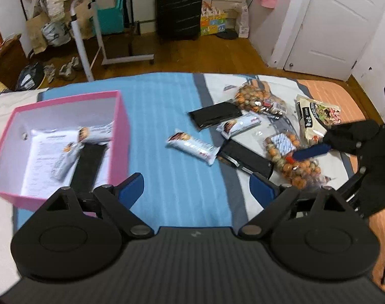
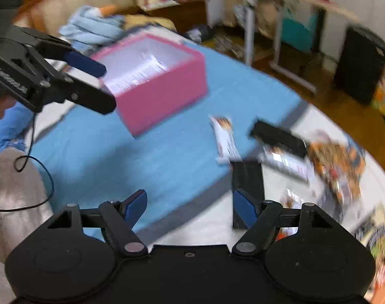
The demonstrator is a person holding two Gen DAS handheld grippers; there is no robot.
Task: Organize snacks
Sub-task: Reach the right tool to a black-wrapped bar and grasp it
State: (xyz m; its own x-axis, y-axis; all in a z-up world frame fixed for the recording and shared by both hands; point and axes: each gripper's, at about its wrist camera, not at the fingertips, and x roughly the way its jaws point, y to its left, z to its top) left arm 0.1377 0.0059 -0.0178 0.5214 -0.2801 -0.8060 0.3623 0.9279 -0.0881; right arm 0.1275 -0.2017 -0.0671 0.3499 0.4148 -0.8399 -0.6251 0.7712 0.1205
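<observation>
Both hand-held grippers, left (image 1: 193,186) and right (image 2: 189,204), hang spread wide and empty over the bed (image 1: 167,106), with 2 bars (image 1: 68,157) in the pink box (image 1: 122,126) and other snacks (image 1: 192,147) loose beside it.

A: Where does the left wrist view look from?

B: From above the near edge of the bed (image 1: 167,116), facing the far edge and the floor beyond.

A: And the right wrist view?

B: Nearer the snacks, facing leftward across the bed (image 2: 111,141), blurred. Both share the pink box (image 1: 65,136) (image 2: 162,86) and the scattered packets.
</observation>
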